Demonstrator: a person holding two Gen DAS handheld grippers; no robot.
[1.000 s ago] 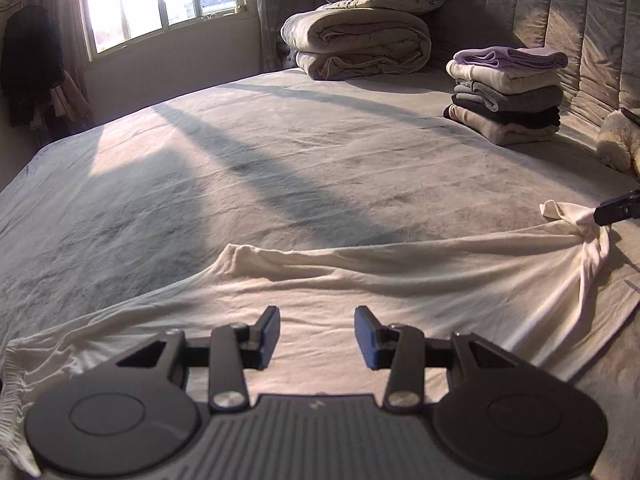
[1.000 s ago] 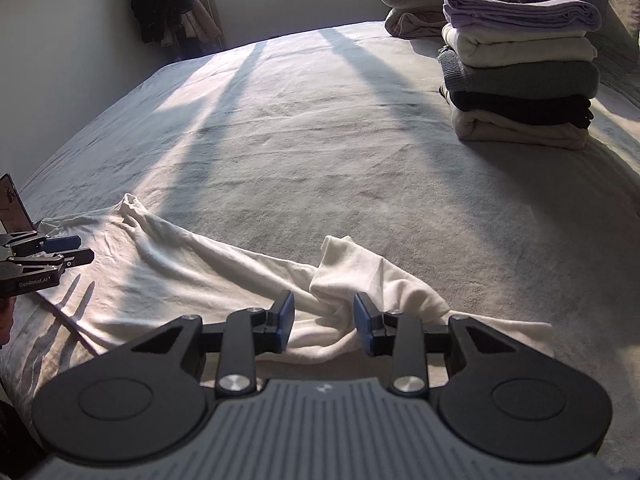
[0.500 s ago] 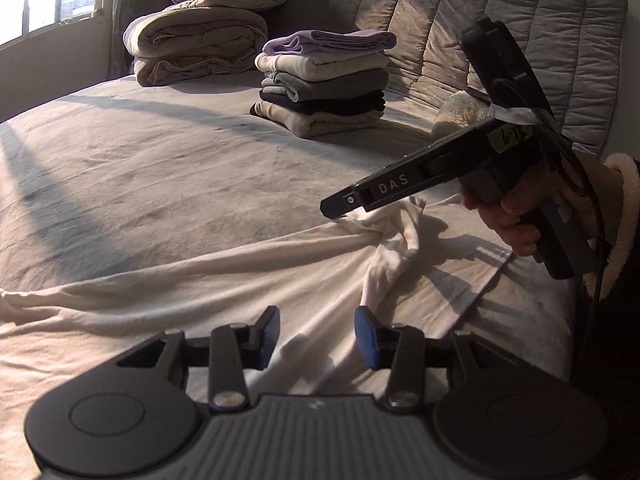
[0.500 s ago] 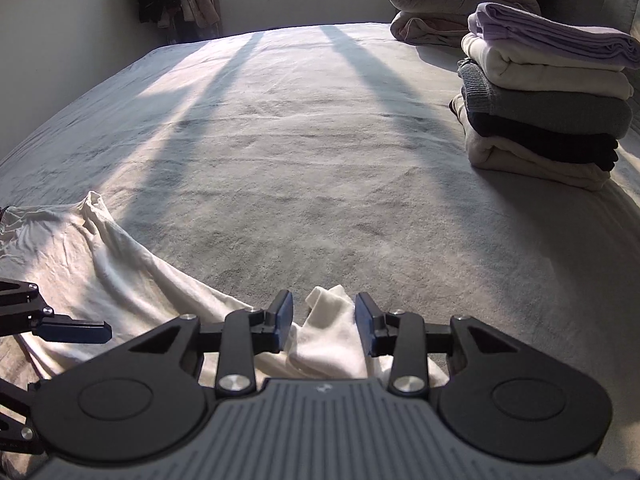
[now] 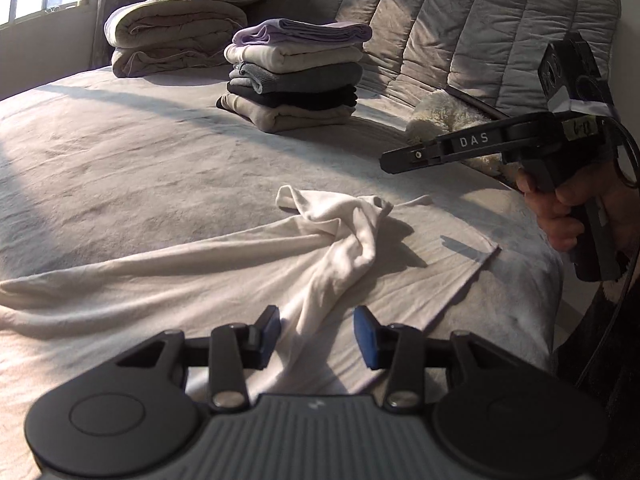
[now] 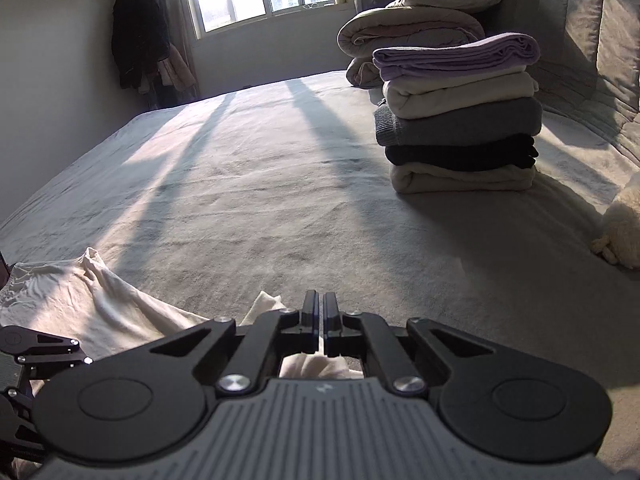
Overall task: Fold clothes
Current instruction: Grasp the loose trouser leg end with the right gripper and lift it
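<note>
A white garment (image 5: 332, 240) lies spread on the grey bed (image 5: 140, 168), with one corner bunched into a twisted ridge. My left gripper (image 5: 316, 334) hovers low over the near end of that ridge. It is open, its blue pads apart with nothing pressed between them. A hand (image 5: 560, 216) holds my right gripper (image 5: 386, 160) in the air above the garment's right side. In the right wrist view this gripper (image 6: 320, 324) is shut, pads together with nothing between them, and the garment (image 6: 100, 304) lies below and to the left.
A stack of folded clothes (image 5: 296, 80) stands at the back by the padded headboard (image 5: 480, 40), with rolled quilts and pillows (image 5: 176, 32) behind it. A pale plush toy (image 5: 444, 116) lies at the right. Dark clothes (image 6: 136, 40) hang beside the window.
The left wrist view has swung right toward the bunched corner. The right gripper's jaws have closed and it has lifted off the garment, whose corner now lies loose on the bed.
</note>
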